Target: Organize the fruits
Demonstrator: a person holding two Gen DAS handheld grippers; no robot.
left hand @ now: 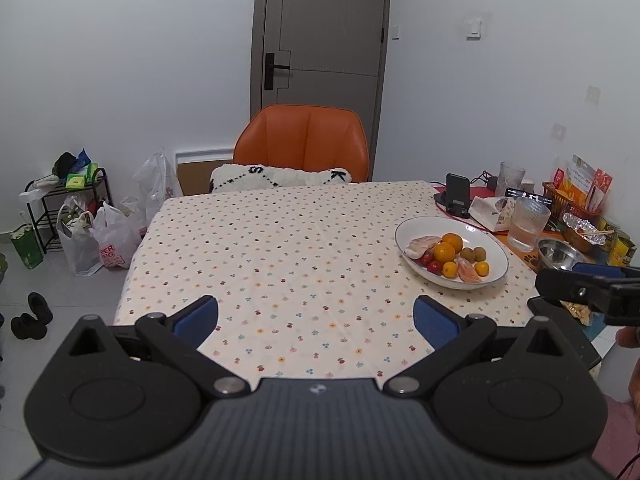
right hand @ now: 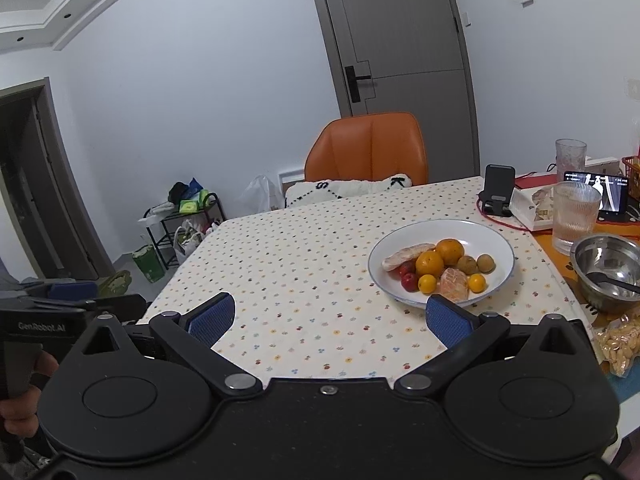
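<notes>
left tool (left hand: 316, 316) spread wide, holding nothing, above the dotted desk (left hand: 280, 248) | right tool (right hand: 330, 318) spread wide, holding nothing; its right pad just before the white plate (right hand: 496, 240) | fruits (right hand: 444, 266) heaped on that plate at the desk's right side; steel bowl (right hand: 608, 272) just beside

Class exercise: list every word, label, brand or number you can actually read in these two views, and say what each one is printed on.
"Gen.Robot.AI": on the side of the left hand-held gripper, seen from the right wrist view.
"S" and "K": black letters on the white cushion on the orange chair.
"PER": red letters, partly hidden, on a white plastic bag on the floor.
Too small or blurred: the snack packets, the phone screen, the yellow cans.
</notes>
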